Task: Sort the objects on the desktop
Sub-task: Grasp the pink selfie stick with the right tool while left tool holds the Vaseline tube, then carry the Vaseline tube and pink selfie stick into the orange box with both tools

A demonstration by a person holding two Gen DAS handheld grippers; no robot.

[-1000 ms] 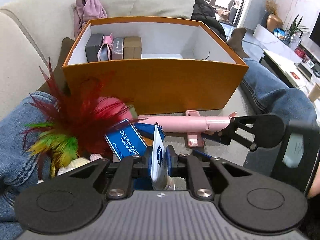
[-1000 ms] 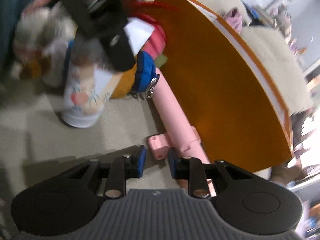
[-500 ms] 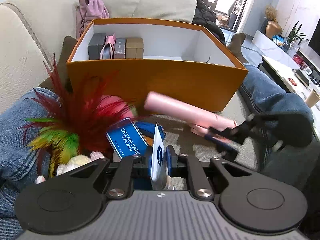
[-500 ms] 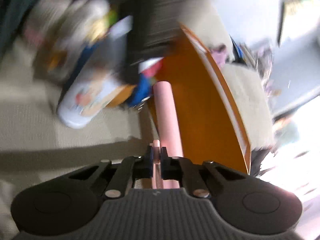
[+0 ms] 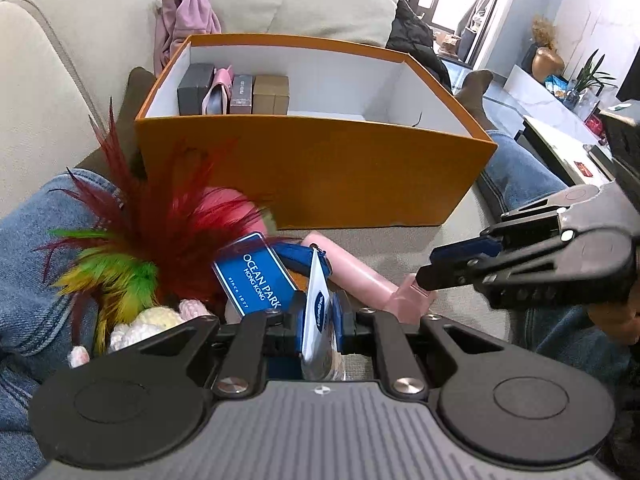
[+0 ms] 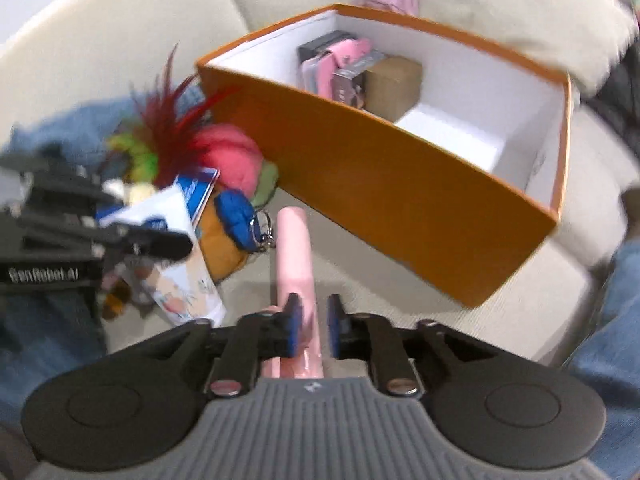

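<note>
Lifting the pink stick (image 6: 294, 256) off the sofa, right claw (image 6: 311, 330) now loosening around its near end | orange box (image 6: 400, 184) waits ahead, up-right | left claw (image 5: 320, 318) stays pinched on white tube (image 5: 316, 316) | stick may slip.

pink selfie stick (image 6: 294, 256): tilted, near end raised | orange box (image 5: 316, 168): open, small boxes upright at back-left | white tube (image 5: 316, 312): apparently upright, beside feathered toy (image 5: 132, 240)
</note>
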